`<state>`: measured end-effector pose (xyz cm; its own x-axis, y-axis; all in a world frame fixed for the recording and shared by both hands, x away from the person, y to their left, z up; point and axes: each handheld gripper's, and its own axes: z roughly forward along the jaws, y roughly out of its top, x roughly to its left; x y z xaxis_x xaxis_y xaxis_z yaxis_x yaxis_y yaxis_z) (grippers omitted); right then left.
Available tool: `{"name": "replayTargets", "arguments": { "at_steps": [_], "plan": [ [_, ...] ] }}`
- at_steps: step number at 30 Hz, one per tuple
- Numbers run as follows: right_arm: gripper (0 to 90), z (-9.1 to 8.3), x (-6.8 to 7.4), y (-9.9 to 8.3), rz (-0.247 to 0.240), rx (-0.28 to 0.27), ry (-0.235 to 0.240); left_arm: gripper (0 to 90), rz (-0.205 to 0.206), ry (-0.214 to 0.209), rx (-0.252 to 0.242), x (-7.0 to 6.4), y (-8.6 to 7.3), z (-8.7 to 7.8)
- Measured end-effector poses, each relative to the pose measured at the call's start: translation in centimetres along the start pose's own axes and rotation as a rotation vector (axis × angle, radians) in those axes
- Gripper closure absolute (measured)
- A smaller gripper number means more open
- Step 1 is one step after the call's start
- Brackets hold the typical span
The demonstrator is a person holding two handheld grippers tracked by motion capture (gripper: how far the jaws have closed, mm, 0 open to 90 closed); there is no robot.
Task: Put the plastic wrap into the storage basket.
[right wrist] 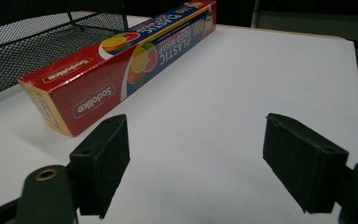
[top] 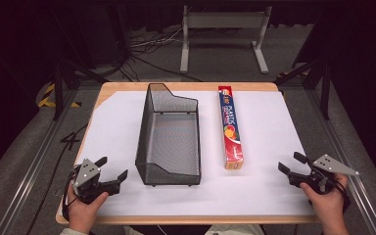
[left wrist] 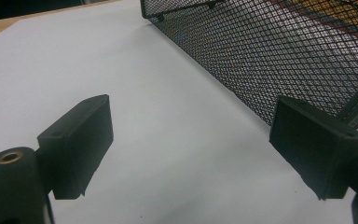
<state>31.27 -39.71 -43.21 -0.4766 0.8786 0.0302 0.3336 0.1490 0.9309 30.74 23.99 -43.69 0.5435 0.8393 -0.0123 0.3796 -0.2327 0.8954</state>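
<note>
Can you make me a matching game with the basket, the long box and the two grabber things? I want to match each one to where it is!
Things:
1. mesh basket
2. plastic wrap box
3. left gripper
4. right gripper

Places:
A. near right corner of the table, open, holding nothing
B. middle of the white sheet, nothing inside
C. near left corner, open, beside the basket
D. lying flat, just right of the basket

Pairs: 1-B, 2-D, 3-C, 4-A

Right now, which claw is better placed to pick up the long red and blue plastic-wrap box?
The right claw. It sits open on the same side as the long red and blue plastic-wrap box, facing its near end. The black wire-mesh basket stands between the box and the left claw.
</note>
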Motion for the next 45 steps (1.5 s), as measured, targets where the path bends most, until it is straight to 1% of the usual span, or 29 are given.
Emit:
{"name": "replayTargets", "arguments": {
  "at_steps": [1,4,6,9,13,14,18,20,21,22,23,24,25,26,27,28,30,32,34,36,42,43,44,45],
  "plan": [
    [24.2,0.0,0.0,0.0,0.004,-0.004,0.001,14.2,-0.001,0.001,-0.003,0.0,0.0,0.0],
    [24.9,-0.1,0.2,0.2,-0.004,-0.015,0.005,14.2,-0.008,0.0,-0.009,0.0,0.1,-0.2],
    [24.6,-0.2,0.2,0.3,-0.012,-0.009,0.01,14.2,-0.007,0.0,-0.011,0.0,0.1,-0.1],
    [24.6,-0.2,0.2,0.3,-0.008,0.005,0.022,14.2,-0.003,-0.001,-0.011,0.0,0.1,-0.1],
    [23.1,-0.2,0.4,0.4,-0.019,0.006,0.021,14.2,-0.01,-0.002,-0.018,0.1,0.1,-0.2],
    [22.5,-0.2,0.5,0.5,-0.026,0.006,0.021,14.2,-0.008,-0.002,-0.016,0.1,0.1,-0.2],
    [22.3,-0.4,0.9,1.0,-0.032,0.009,0.006,14.2,-0.012,0.004,-0.007,0.0,0.0,-0.2],
    [21.7,-0.5,1.1,1.6,-0.028,-0.002,0.02,14.2,-0.012,0.006,-0.007,0.0,0.0,-0.2],
    [21.7,-0.5,1.1,1.6,-0.028,-0.002,0.02,14.2,-0.011,0.008,-0.006,0.0,0.0,-0.2],
    [21.2,-0.4,1.2,2.2,-0.019,0.0,0.032,14.2,-0.012,0.008,-0.006,0.0,0.0,-0.2],
    [21.2,-0.4,1.2,2.2,-0.019,0.0,0.032,14.2,-0.013,0.008,-0.005,0.0,0.0,-0.2],
    [21.2,-0.3,1.3,2.5,-0.008,0.011,0.044,14.2,-0.013,0.009,-0.002,0.0,0.0,-0.2],
    [21.0,0.0,1.3,3.1,-0.013,0.021,0.055,14.2,-0.011,0.009,0.0,0.0,0.0,-0.2],
    [20.3,0.1,1.4,3.5,-0.025,0.027,0.051,14.1,-0.01,0.008,0.001,0.0,0.0,-0.1],
    [18.9,0.5,1.5,4.2,-0.024,0.036,0.055,14.1,-0.008,0.006,0.003,-0.1,0.0,-0.1],
    [18.9,0.5,1.5,4.2,-0.024,0.036,0.055,14.1,-0.008,0.006,0.003,-0.1,0.0,-0.1],
    [18.6,0.9,1.5,4.9,-0.026,0.047,0.06,14.1,-0.006,0.005,0.002,-0.1,0.0,-0.1],
    [18.6,1.3,1.6,5.6,-0.024,0.057,0.063,14.1,-0.008,0.004,0.003,-0.1,-0.1,-0.1],
    [18.7,1.7,1.7,6.3,-0.005,0.08,0.073,14.1,-0.012,0.006,0.007,0.0,-0.1,-0.1],
    [17.8,2.0,1.8,6.9,-0.01,0.098,0.082,14.1,-0.013,0.004,0.008,0.0,-0.1,-0.1],
    [17.3,2.8,1.9,8.8,0.001,0.089,0.077,14.1,-0.012,0.006,0.009,0.0,-0.2,-0.1],
    [17.3,2.8,1.9,8.8,0.001,0.089,0.077,14.1,-0.012,0.006,0.009,0.0,-0.2,-0.1],
    [18.9,3.1,2.0,9.2,-0.008,0.092,0.063,14.1,-0.013,0.006,0.009,-0.1,-0.2,-0.2],
    [21.6,3.2,2.1,9.4,-0.009,0.096,0.068,14.1,-0.011,0.006,0.009,-0.1,-0.2,-0.2]
  ]
}}
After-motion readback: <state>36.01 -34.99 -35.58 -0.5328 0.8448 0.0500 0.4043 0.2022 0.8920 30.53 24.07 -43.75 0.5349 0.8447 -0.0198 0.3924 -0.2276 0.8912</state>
